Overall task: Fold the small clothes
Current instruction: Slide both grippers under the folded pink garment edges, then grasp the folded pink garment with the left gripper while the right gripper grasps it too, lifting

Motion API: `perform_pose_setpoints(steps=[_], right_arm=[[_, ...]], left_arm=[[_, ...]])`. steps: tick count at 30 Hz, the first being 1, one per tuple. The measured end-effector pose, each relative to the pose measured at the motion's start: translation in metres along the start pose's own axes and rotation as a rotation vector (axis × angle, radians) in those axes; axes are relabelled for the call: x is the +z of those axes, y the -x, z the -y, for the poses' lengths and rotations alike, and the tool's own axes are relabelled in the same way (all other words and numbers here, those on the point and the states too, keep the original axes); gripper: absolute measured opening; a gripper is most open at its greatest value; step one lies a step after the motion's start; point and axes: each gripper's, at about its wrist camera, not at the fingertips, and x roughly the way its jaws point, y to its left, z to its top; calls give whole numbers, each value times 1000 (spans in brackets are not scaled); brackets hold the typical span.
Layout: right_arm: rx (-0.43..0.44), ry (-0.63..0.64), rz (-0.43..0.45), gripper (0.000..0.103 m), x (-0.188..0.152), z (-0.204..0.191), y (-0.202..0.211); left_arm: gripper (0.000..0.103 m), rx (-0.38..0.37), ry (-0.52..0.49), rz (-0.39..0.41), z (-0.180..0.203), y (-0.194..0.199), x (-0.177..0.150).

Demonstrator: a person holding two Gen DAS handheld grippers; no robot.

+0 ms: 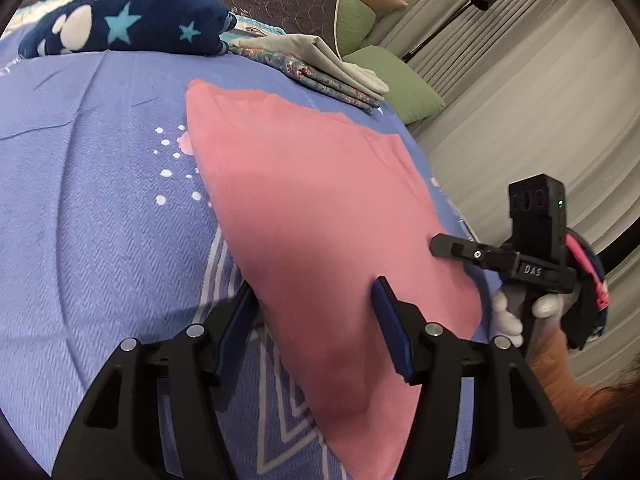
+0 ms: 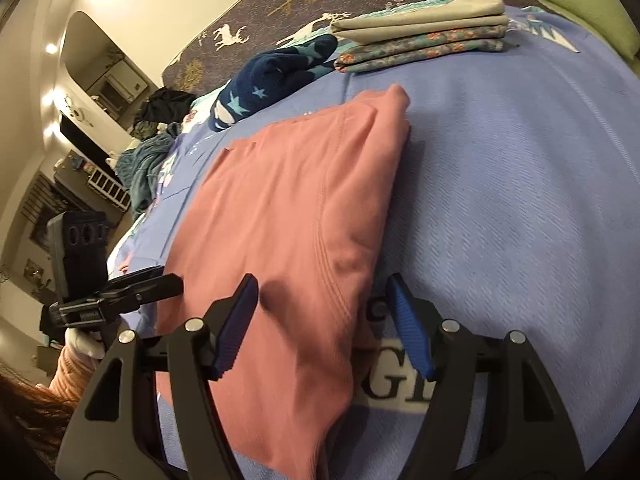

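A bed is covered by a lavender blanket (image 1: 88, 208) of ribbed weave, printed with white dots and lines. On it a pink garment (image 1: 316, 208), soft and matte with stitched seams, is laid flat and folded. Its near end is seen between the half-parted jaws of the left gripper (image 1: 316, 320) and partly between those of the right gripper (image 2: 320, 320), whose jaws are opening; nothing is clamped by either. Beyond it lie a folded stack (image 2: 424, 36) of grey and floral cloth and a fleecy navy star-print bundle (image 1: 132, 24).
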Motion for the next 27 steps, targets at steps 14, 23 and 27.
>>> perform_pose_setpoints(steps=[14,23,27], right_arm=[[-21,105,-46,68,19,-12,-18],[-3,139,-60,68,29,-10,-26],[3,156,-67,68,32,-10,-31]], left_arm=[[59,-35,0,-23,-5,-18,27],[59,-46,-4,-25,-7,-24,34],[59,-69,-2,-27,-11,-28,38]])
